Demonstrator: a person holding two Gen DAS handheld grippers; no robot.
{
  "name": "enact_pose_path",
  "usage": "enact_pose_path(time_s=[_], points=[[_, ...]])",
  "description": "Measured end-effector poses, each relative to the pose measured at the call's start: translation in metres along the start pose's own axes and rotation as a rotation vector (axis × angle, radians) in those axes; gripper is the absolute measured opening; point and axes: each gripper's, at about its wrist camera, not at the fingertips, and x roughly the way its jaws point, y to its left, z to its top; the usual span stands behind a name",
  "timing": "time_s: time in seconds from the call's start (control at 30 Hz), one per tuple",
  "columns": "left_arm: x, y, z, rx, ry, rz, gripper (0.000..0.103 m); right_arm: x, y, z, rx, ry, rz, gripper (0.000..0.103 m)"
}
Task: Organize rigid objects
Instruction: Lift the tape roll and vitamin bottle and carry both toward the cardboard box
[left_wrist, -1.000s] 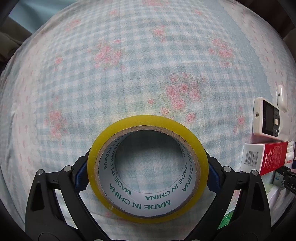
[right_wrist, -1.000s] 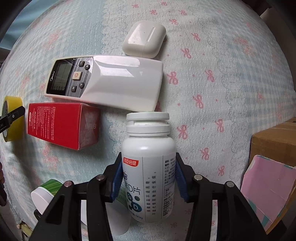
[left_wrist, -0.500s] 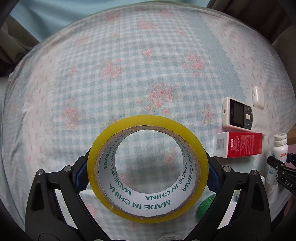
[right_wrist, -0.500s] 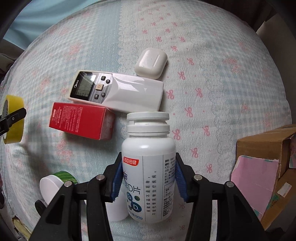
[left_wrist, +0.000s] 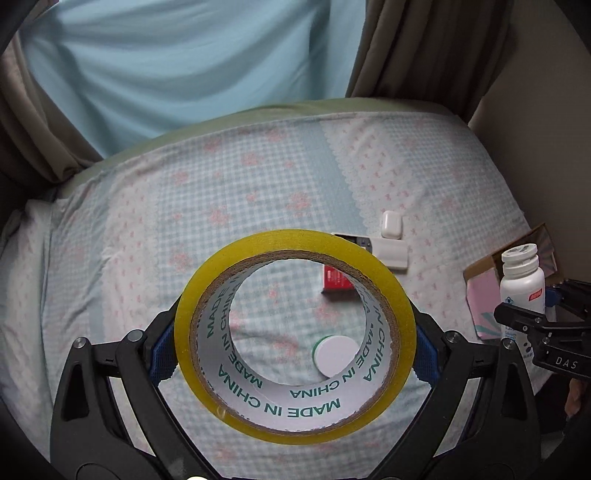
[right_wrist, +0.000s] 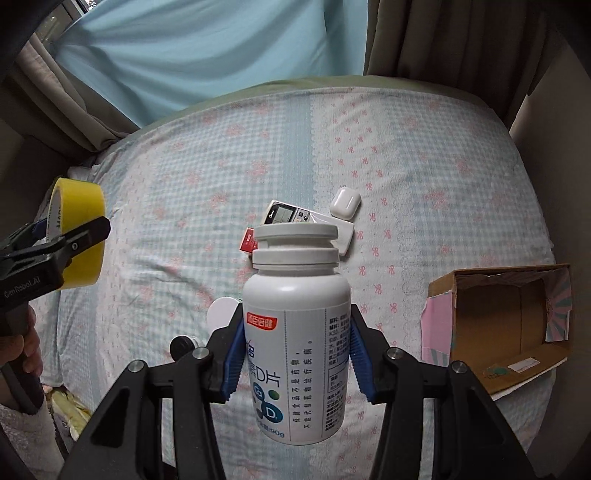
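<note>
My left gripper (left_wrist: 293, 347) is shut on a yellow tape roll (left_wrist: 207, 295), held high above the bed; the roll also shows as yellow tape (right_wrist: 79, 206) at the left of the right wrist view. My right gripper (right_wrist: 297, 354) is shut on a white pill bottle (right_wrist: 295, 306), its blue pads on both sides of the label; the same bottle (left_wrist: 522, 277) appears at the right in the left wrist view. On the checked bedsheet (right_wrist: 184, 166) below lie a white remote (right_wrist: 284, 214), a white earbud case (right_wrist: 345, 201), a red box (right_wrist: 248, 240) and a white-lidded jar (left_wrist: 336, 354).
An open cardboard box (right_wrist: 498, 317) with pink flaps sits at the bed's right edge. Blue and brown curtains (right_wrist: 184, 48) hang behind the bed. A hand (right_wrist: 22, 347) holds the left gripper's handle at the lower left.
Both grippers have risen well above the bed with the tape roll and bottle still held. The remote, red box and earbud case now look far smaller, and the curtains and cardboard box have come into view.
</note>
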Motion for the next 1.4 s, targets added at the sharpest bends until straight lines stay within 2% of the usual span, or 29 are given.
enact_pose_path(time_s=[0.2,0.37,0.43,0.57,0.73,0.9,1.03,1.17,1.4], points=[[-0.066,-0.073,0.010,0.051,-0.054,-0.036,0.097,-0.077,-0.038,-0.004,0.033,-0.074,0.071,0.046],[-0.094,-0.152,0.015,0.069,-0.079,-0.058,0.097,-0.129,-0.084,-0.010,-0.007,-0.116,0.086,0.046],[-0.098,-0.184,0.016,0.070,-0.080,-0.076,0.097,-0.146,-0.107,-0.012,-0.013,-0.126,0.098,0.046],[-0.096,-0.254,0.020,0.085,-0.076,-0.113,0.097,-0.171,-0.158,-0.015,-0.023,-0.145,0.069,0.046],[-0.077,-0.338,0.027,0.100,-0.059,-0.174,0.097,-0.191,-0.231,-0.027,-0.009,-0.144,0.023,0.046],[-0.049,-0.411,0.031,0.126,-0.028,-0.228,0.097,-0.187,-0.301,-0.033,0.004,-0.108,-0.032,0.046],[-0.018,-0.449,0.030,0.127,0.020,-0.241,0.097,-0.167,-0.346,-0.024,0.039,-0.065,-0.042,0.046],[0.023,-0.472,0.028,0.128,0.087,-0.235,0.097,-0.137,-0.375,-0.013,0.053,-0.021,-0.046,0.046],[0.102,-0.495,0.016,0.142,0.194,-0.176,0.097,-0.062,-0.412,-0.003,0.118,0.091,0.031,0.046]])
